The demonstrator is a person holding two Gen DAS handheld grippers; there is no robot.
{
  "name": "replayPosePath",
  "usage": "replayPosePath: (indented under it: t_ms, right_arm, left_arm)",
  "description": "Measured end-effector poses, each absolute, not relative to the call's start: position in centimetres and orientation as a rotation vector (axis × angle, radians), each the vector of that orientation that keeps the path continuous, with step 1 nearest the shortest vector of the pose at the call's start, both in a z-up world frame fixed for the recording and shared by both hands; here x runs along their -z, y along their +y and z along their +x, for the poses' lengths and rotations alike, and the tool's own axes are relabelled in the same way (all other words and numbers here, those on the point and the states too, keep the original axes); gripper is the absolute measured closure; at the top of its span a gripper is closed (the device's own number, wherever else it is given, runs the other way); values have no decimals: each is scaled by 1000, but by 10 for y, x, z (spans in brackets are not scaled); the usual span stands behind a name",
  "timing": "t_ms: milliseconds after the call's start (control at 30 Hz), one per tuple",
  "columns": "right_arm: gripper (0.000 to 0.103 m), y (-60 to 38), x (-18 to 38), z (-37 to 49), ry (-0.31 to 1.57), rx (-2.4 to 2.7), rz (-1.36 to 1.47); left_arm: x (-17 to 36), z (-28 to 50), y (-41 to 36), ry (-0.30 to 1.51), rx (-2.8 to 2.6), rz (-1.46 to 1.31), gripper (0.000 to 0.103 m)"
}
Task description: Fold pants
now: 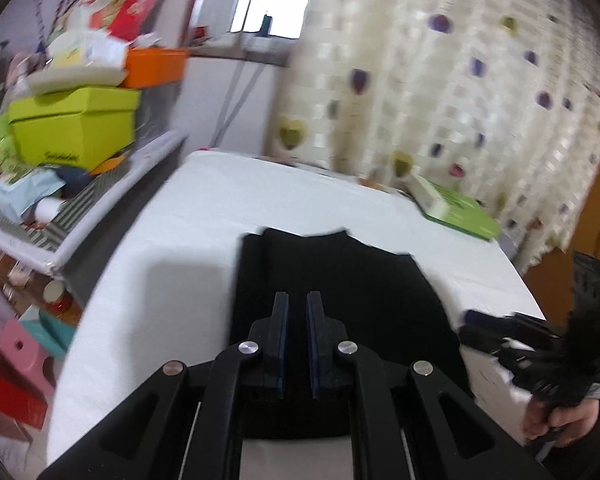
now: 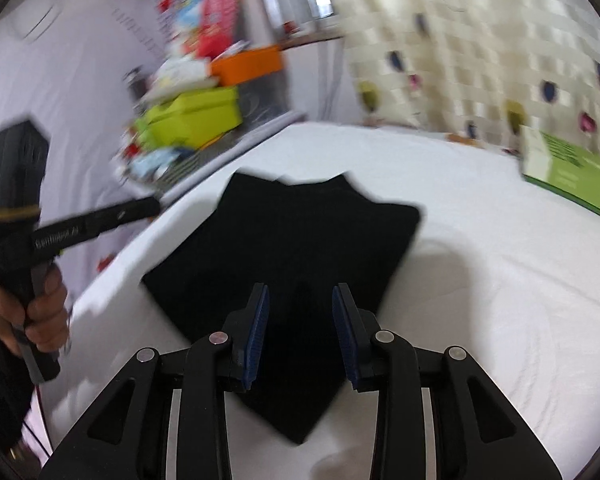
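A: Left wrist view. Black pants (image 1: 332, 312) lie on the white-covered desk (image 1: 172, 240), already a compact folded stack, ragged at the far edge. Left gripper (image 1: 297, 308) hangs above the near part of the stack, fingers close together with a thin gap between them and nothing pinched. Right gripper (image 1: 500, 332) shows at the right desk edge, blurred; can't tell its state from here.

B: Clutter?

A: Green book (image 1: 456, 204) near the far right corner, well apart from the pants. Shelf with a lime box (image 1: 76, 128) off to the left.

B: Right wrist view?

A: Right gripper (image 2: 300, 300) spread wide, empty, above the near corner of the pants (image 2: 284, 256). The person's hand (image 2: 40, 308) holds the left tool at the left, off the cloth.

B: Judgement?

A: Folding looks nearly done; what's left is probably squaring the stack or one last fold. To do it well: take the near edge with both grippers at matched points, bite through all layers, lift low and evenly, lay it over so the edges align, then press flat. The frames are blurred, so slow down before gripping.
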State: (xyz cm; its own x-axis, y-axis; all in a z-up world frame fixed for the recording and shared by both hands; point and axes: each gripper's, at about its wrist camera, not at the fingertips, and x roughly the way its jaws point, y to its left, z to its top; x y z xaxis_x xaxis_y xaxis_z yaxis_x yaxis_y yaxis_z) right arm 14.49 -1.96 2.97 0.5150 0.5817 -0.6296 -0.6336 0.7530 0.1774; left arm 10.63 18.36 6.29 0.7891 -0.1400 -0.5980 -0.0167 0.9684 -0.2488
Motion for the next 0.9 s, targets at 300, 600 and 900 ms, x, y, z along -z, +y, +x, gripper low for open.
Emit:
replayPosePath:
  t_ms: [300,600,900]
  right_arm:
    - [69,1,-6,135,767,-728,-227]
    - [68,11,-2,117,754,-715,-290]
    - [67,5,-8,115,770,-700,-238]
  left_arm:
    - [-25,95,152,764,52,-108,93]
    - [-18,89,149,770,20,-54,93]
    - [-21,93,149,776,-21,-76,93]
